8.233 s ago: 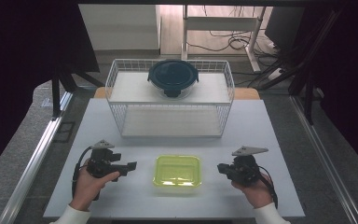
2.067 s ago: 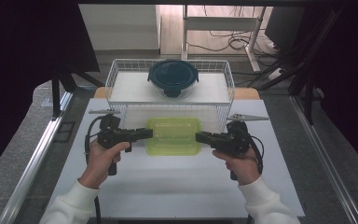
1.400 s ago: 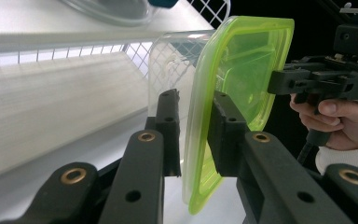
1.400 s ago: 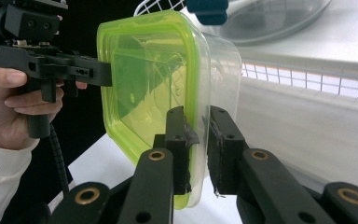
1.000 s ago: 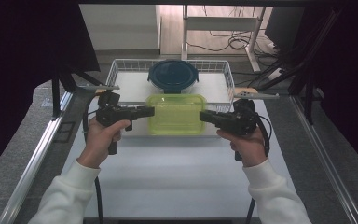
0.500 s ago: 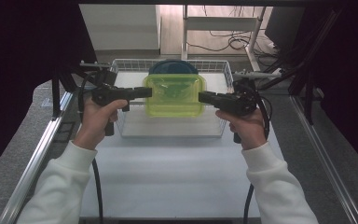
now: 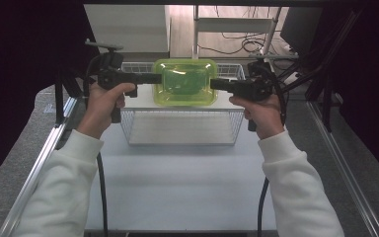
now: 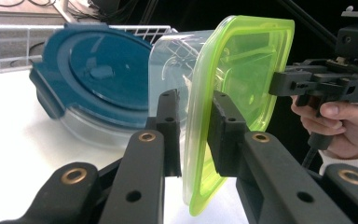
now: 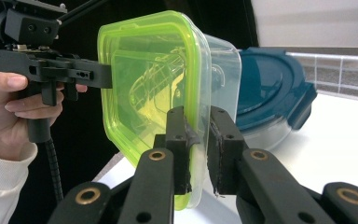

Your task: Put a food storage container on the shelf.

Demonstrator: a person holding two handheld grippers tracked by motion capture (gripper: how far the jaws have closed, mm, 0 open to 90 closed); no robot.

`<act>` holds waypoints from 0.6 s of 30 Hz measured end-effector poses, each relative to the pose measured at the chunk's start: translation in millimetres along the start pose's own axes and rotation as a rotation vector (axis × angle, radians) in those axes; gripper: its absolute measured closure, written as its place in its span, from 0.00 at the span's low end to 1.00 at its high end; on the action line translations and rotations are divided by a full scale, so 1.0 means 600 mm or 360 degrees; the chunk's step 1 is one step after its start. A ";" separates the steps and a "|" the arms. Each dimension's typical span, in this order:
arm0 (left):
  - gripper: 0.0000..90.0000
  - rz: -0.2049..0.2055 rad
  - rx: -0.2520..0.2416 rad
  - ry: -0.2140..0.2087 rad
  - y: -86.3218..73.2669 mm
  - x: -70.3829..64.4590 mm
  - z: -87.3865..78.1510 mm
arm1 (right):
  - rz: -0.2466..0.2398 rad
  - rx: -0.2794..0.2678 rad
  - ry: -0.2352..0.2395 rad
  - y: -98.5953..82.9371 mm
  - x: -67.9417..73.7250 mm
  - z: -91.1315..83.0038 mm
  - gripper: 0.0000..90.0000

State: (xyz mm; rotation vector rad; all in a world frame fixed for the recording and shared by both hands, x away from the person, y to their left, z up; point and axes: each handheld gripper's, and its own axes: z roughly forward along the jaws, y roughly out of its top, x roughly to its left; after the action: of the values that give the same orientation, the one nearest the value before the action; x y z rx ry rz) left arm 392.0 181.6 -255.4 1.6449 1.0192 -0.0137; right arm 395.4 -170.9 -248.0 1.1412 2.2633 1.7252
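— Currently, status of both claws?
— My left gripper and right gripper each clamp the green-lidded container between them, above the wire basket. Recommend lowering level, beside the blue-lidded bowl.

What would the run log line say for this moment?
left gripper shut on green-lidded container | right gripper same | above wire basket

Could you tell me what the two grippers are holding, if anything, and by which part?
Both hold the green-lidded container: the left gripper clamps the lid's rim on one side, the right gripper the rim on the opposite side, above the wire basket.
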 end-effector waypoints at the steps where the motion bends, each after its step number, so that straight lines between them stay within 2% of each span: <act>1: 0.84 0.0003 0.0002 0.0006 0.006 0.002 0.001 | 0.0002 0.0000 -0.0007 0.006 -0.002 0.002 0.88; 7: 0.85 -0.0025 0.0022 0.0022 0.039 0.014 0.006 | 0.0043 -0.0003 -0.0012 0.033 -0.017 0.016 0.88; 12: 0.85 -0.0081 0.0041 0.0021 0.053 0.034 0.014 | 0.0080 0.0015 -0.0011 0.048 -0.027 0.031 0.88; 14: 0.85 -0.0120 0.0044 0.0017 0.054 0.044 0.022 | 0.0137 0.0042 -0.0010 0.051 -0.039 0.040 0.88; 18: 0.85 -0.0162 0.0066 0.0050 0.054 0.061 0.037 | 0.0240 0.0083 -0.0015 0.052 -0.061 0.057 0.88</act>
State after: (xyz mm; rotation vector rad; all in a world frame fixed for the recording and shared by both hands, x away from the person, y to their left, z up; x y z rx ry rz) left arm 445.7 186.7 -256.0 1.6337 1.1326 -0.0772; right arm 454.3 -162.2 -247.0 1.3604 2.2831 1.7159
